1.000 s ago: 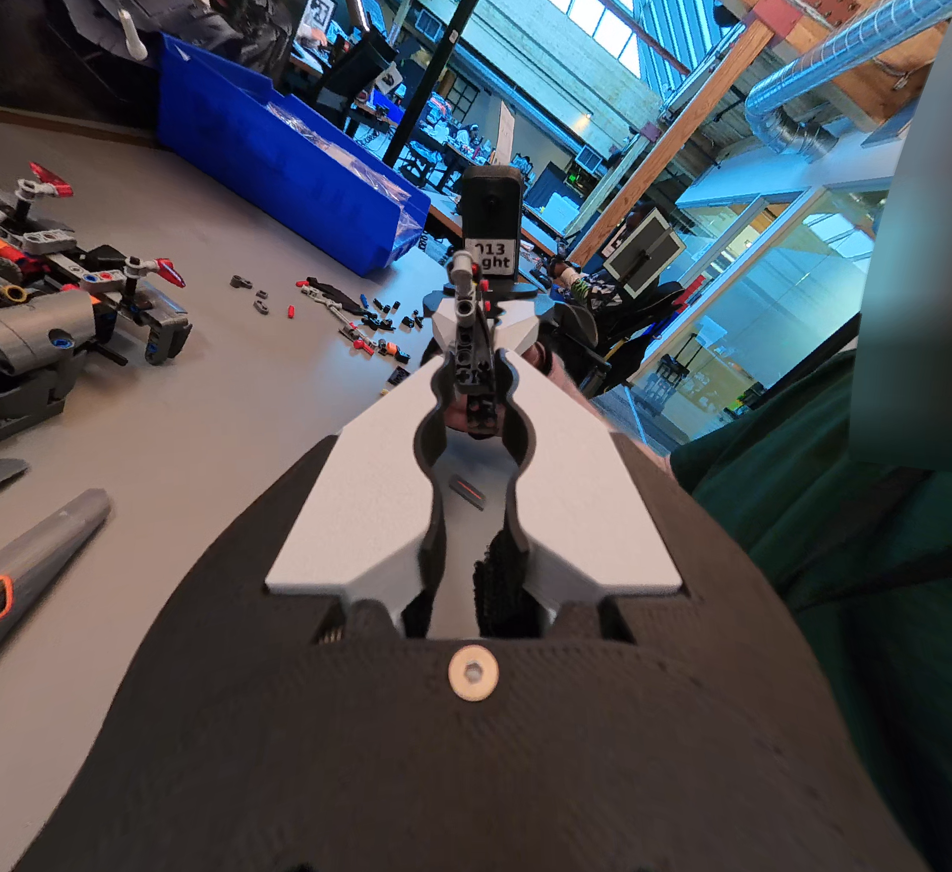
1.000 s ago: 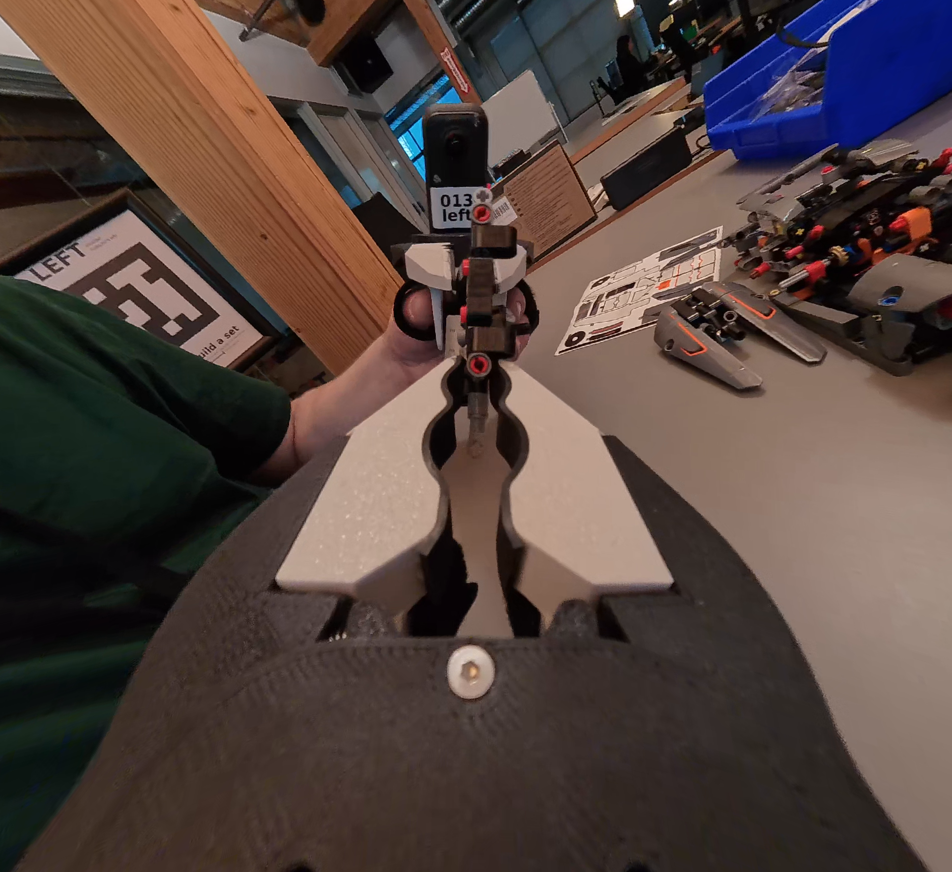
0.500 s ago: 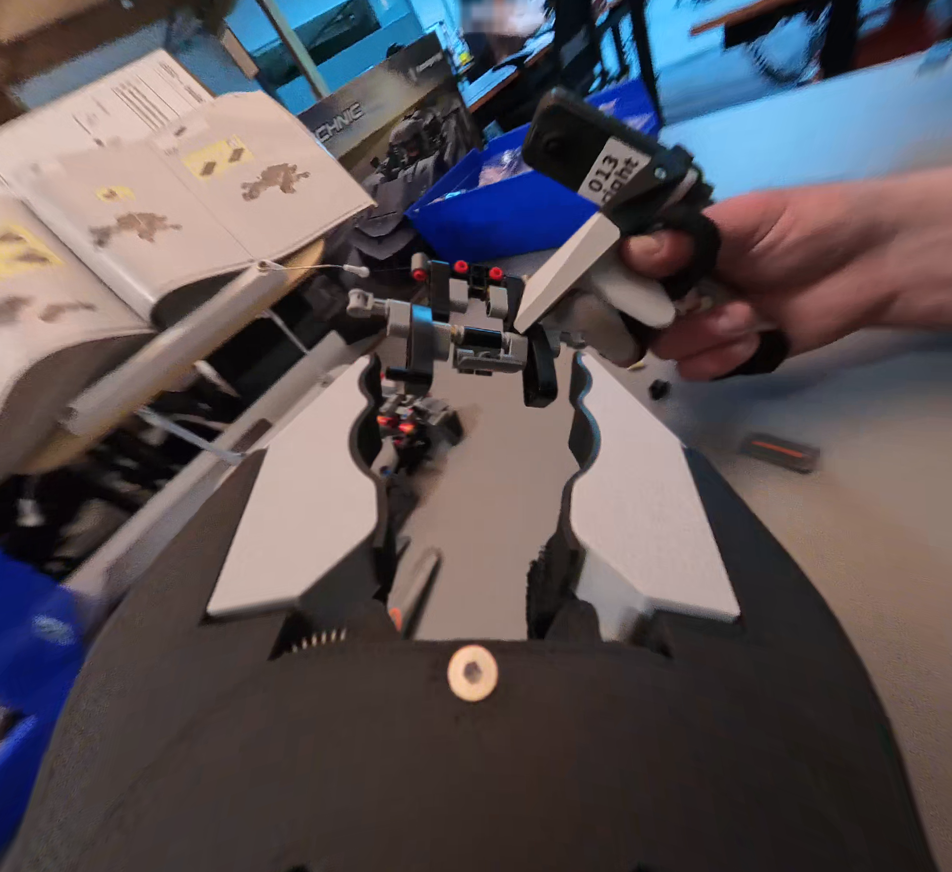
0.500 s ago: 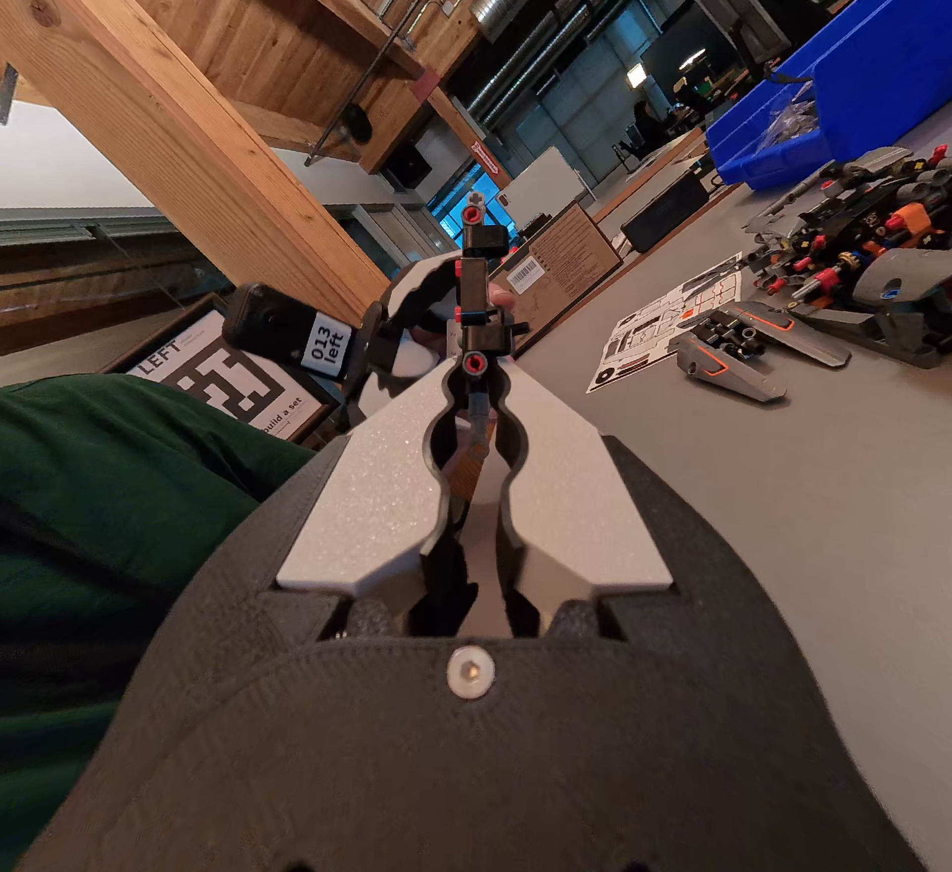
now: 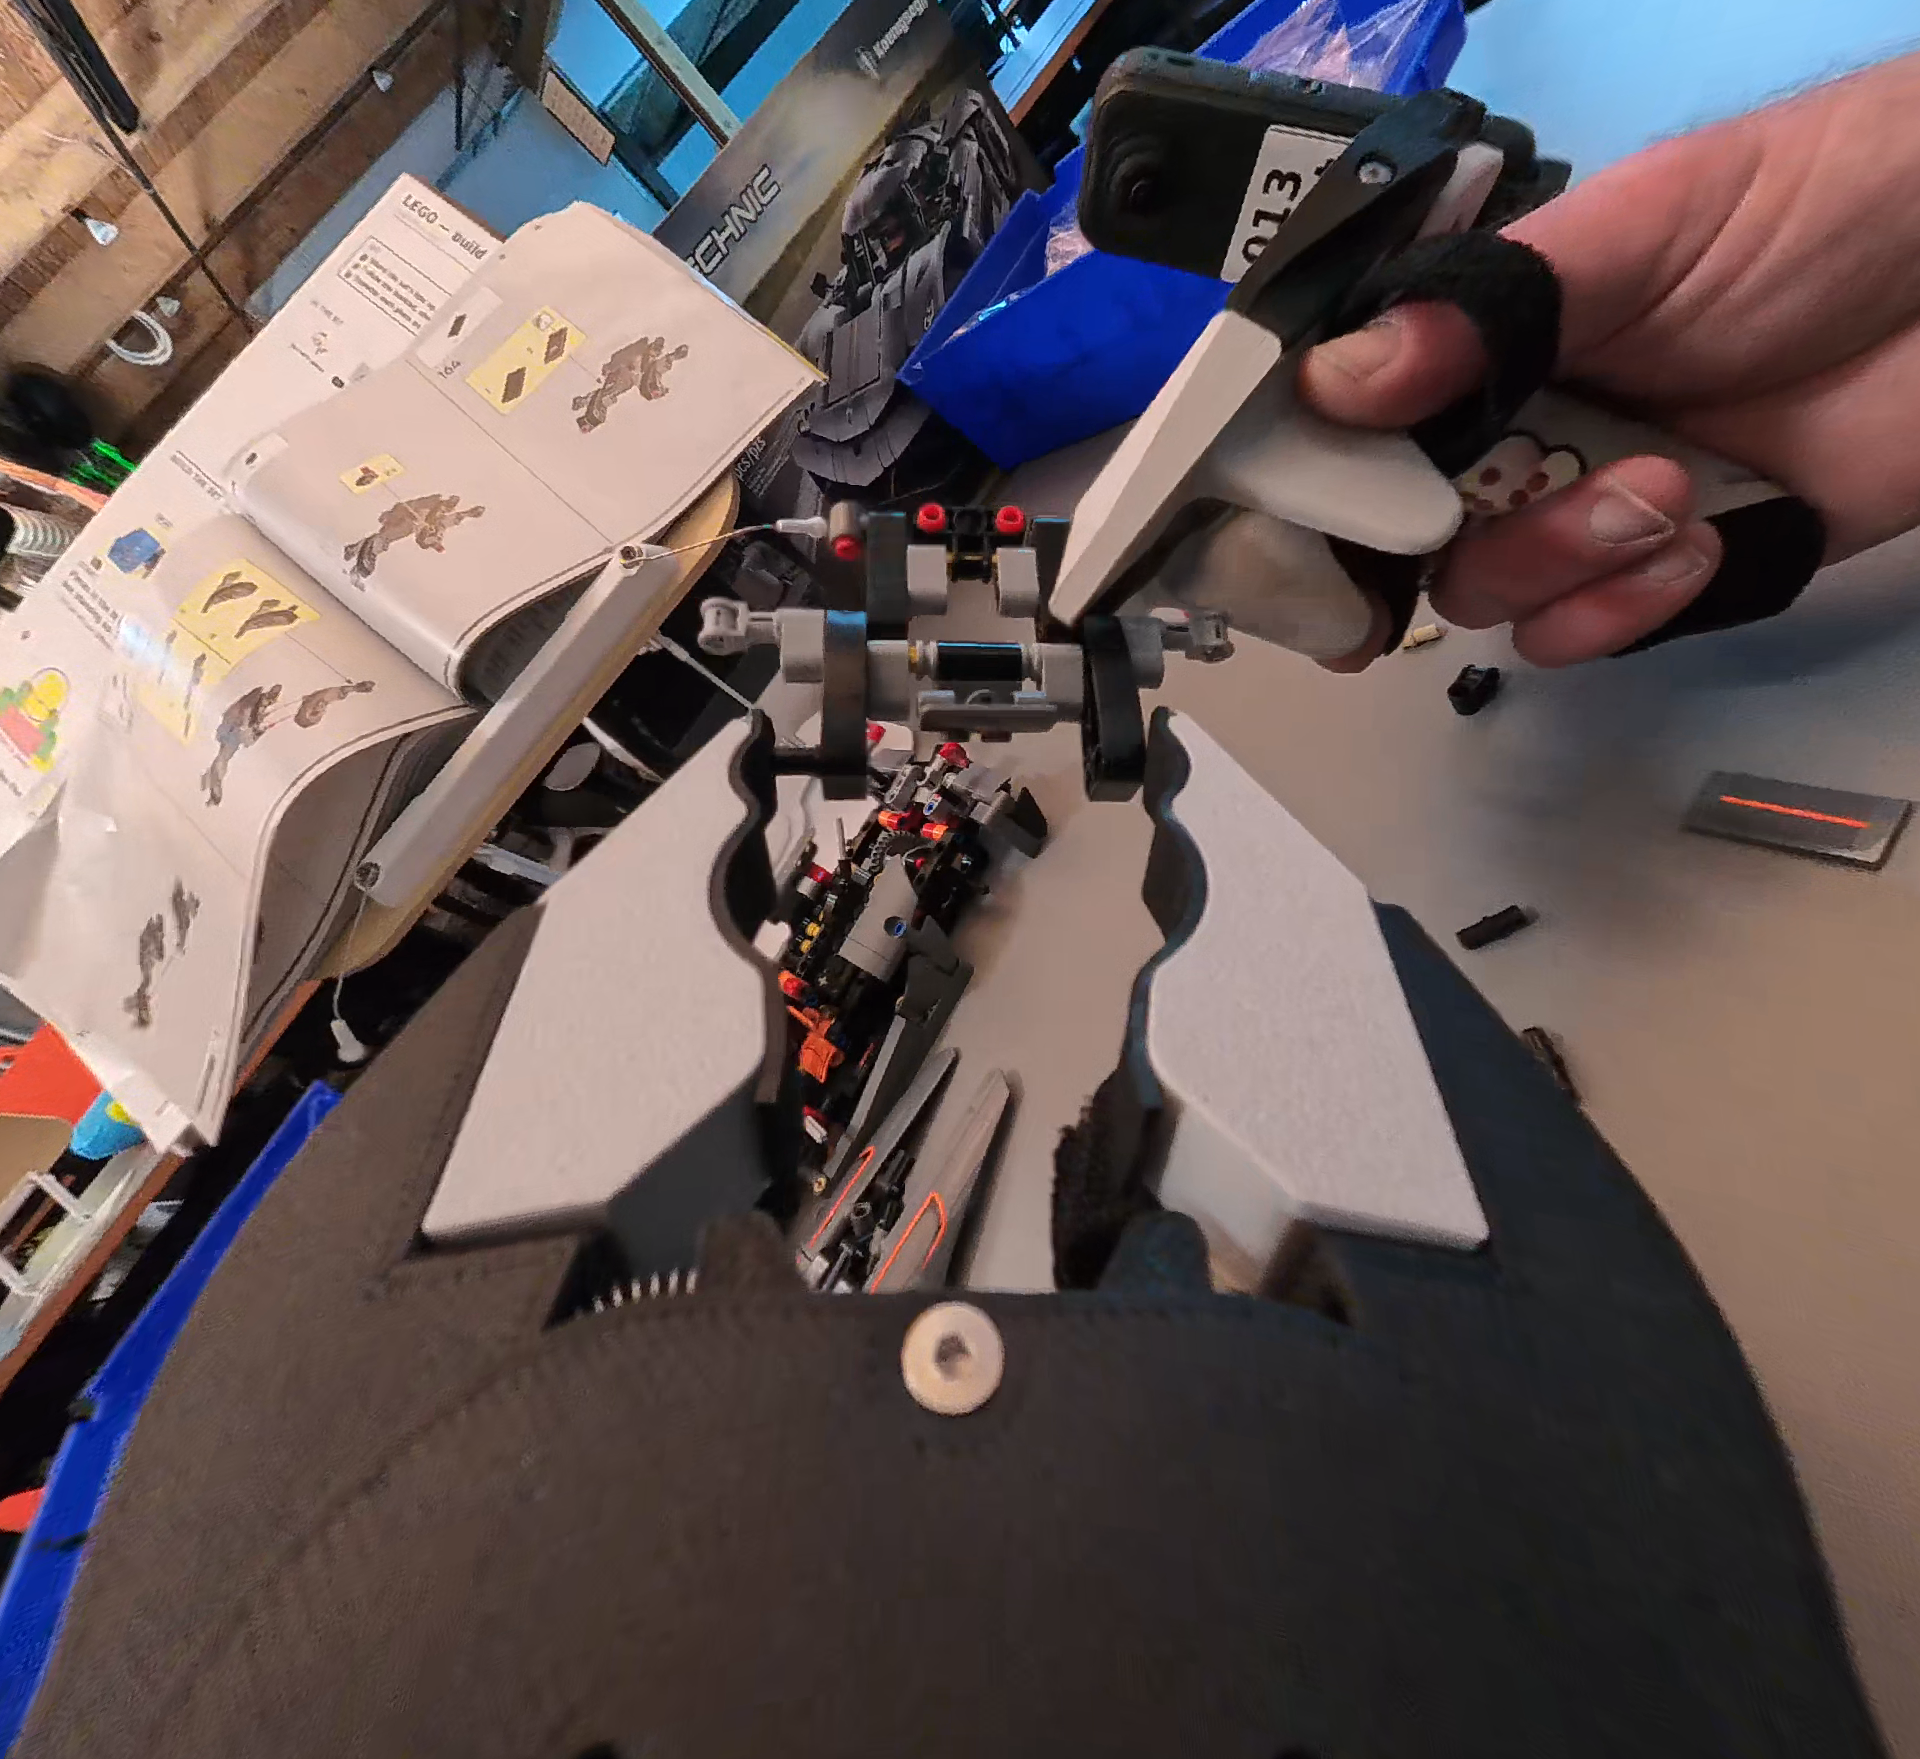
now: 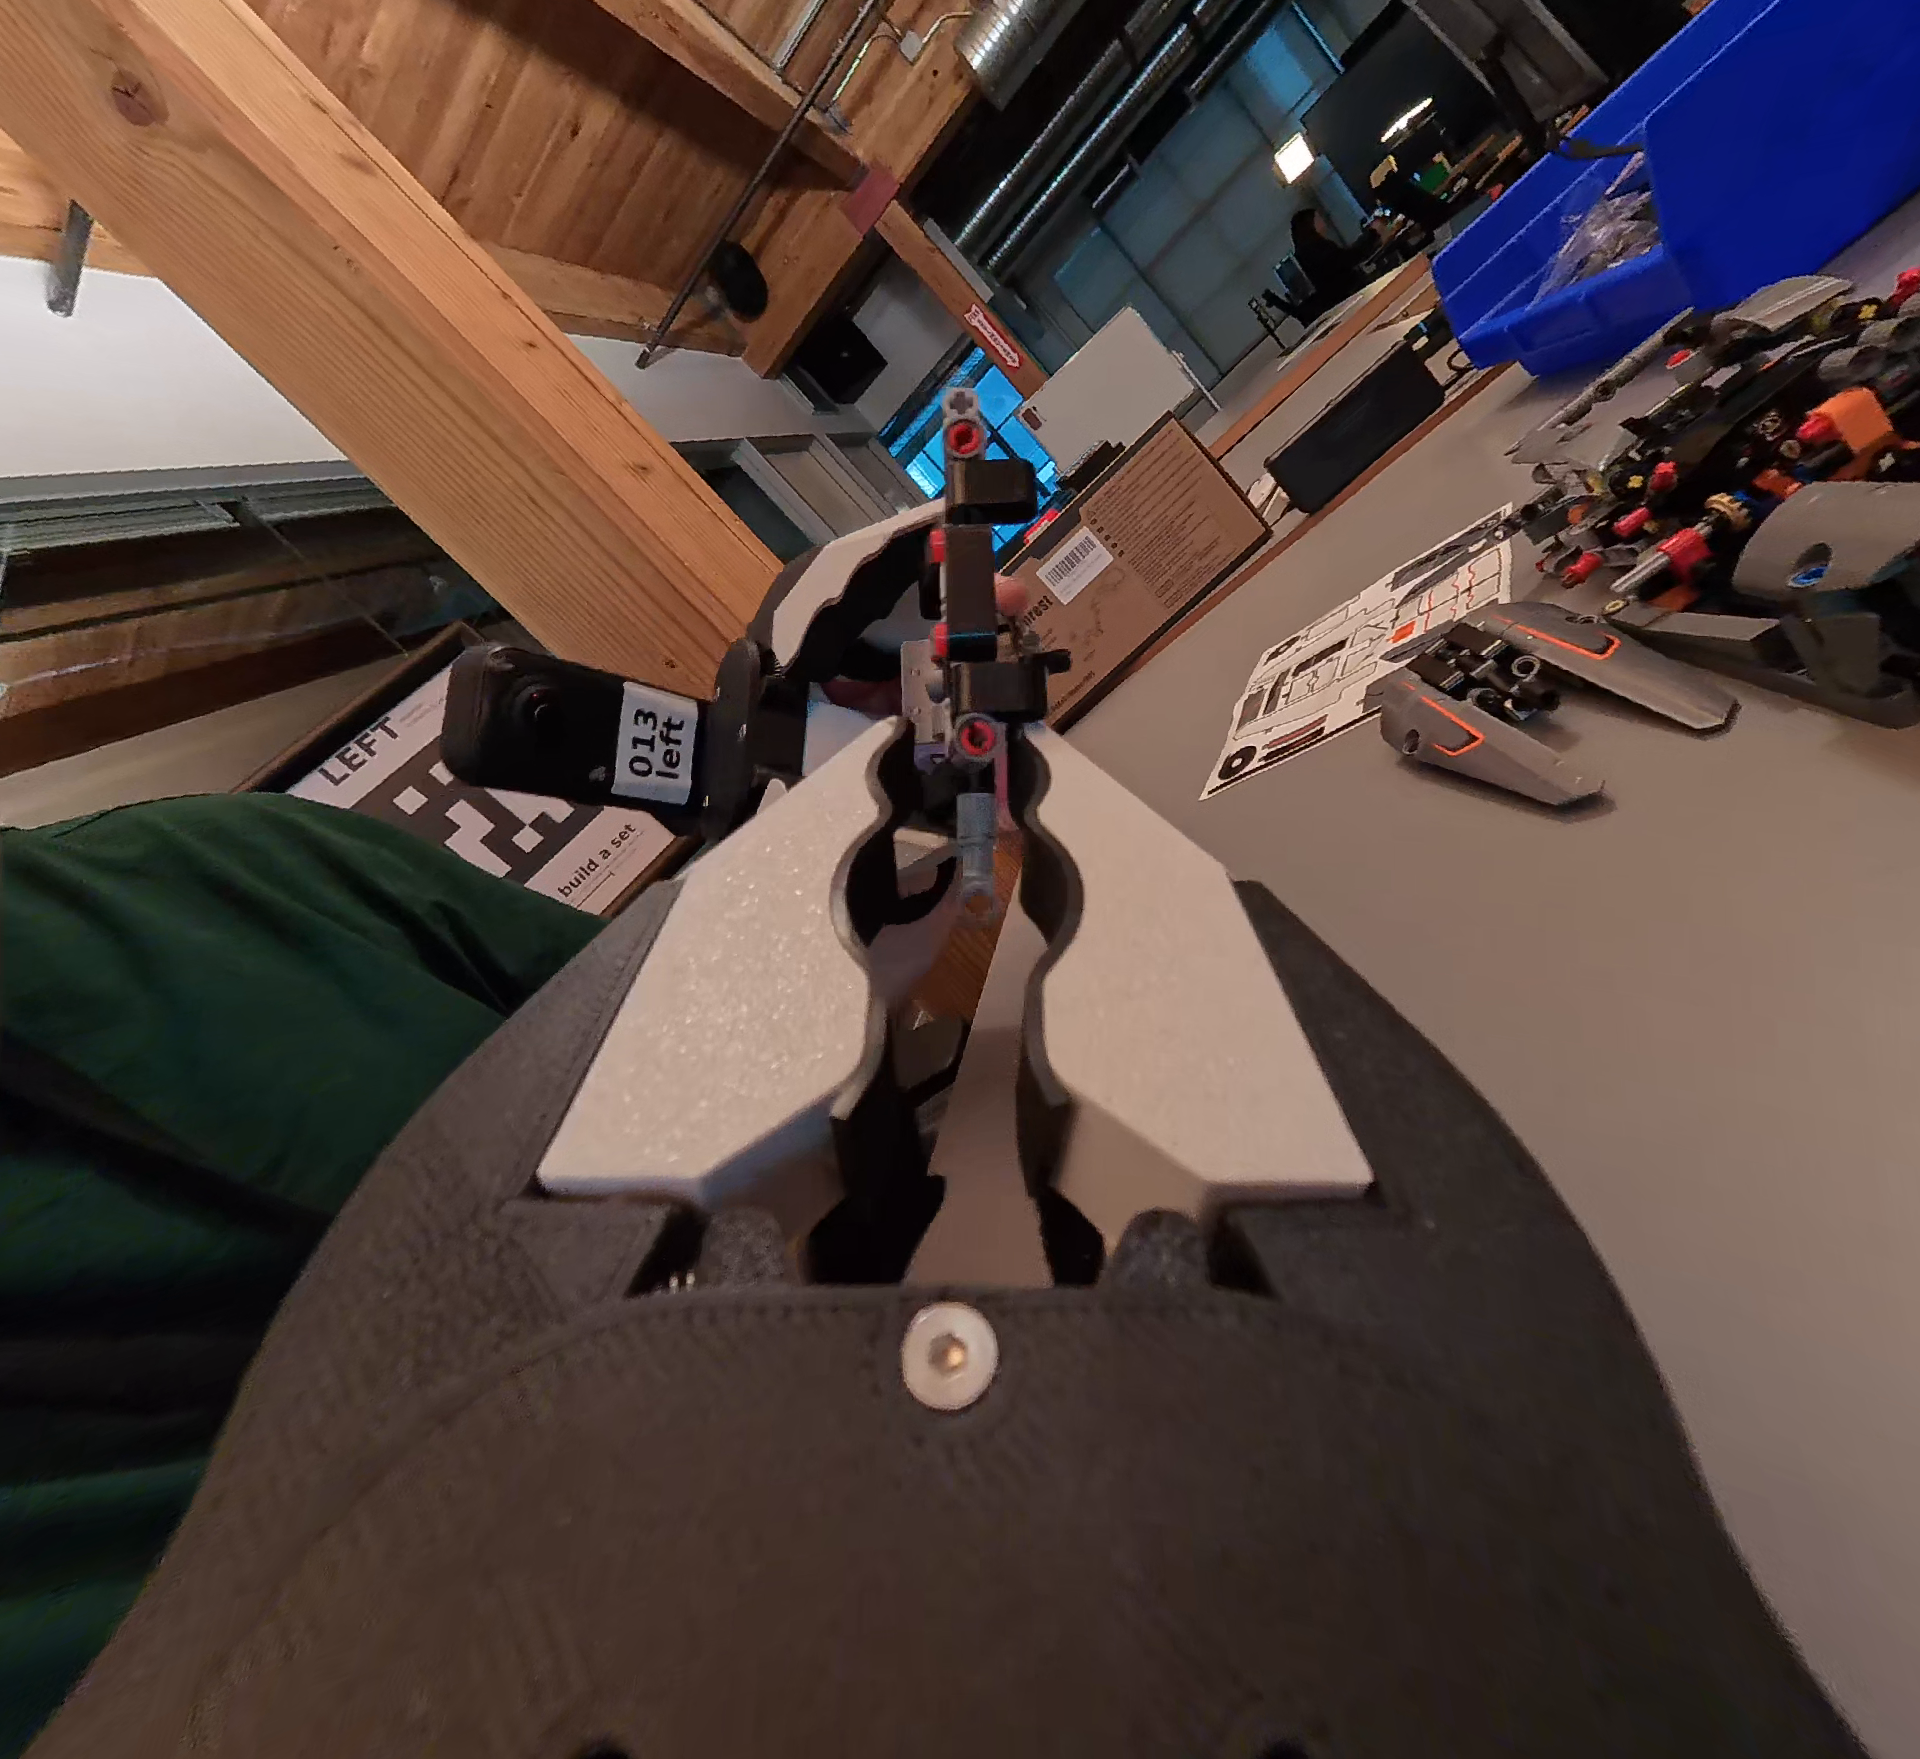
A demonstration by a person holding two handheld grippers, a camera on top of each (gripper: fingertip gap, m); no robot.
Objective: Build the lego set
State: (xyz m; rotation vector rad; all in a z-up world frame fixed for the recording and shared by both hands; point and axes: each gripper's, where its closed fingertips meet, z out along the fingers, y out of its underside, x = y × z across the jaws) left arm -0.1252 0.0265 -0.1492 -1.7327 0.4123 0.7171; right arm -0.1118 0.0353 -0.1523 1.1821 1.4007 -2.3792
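The sub-assembly, a small grey-and-black Technic module with red pins, is held in the air above the bench, clear of the main model lying below it.

**Grip state.** The right tongs are pressed onto one end of the sub-assembly, with the thin edge of the module between them. The left tongs are spread wide; their tips sit just beside the module's two black end pieces, and the pictures do not show whether they touch them.

**Step in hand (judged).** Transfer or re-grip of the module between the two tongs before it is fitted to the main model.

**Procedure.**
1. Keep the right tongs pinched until the left tongs bear fully on the module.
2. Close the left tongs on the black end pieces, not on the protruding grey axles, which are likely to slide or pivot.
3. Close squarely; a skewed pinch may pop the red pins.
4. Check the orientation against the open instruction booklet.

**Caution.** Loose small parts lie on the bench; hold the module well above them.
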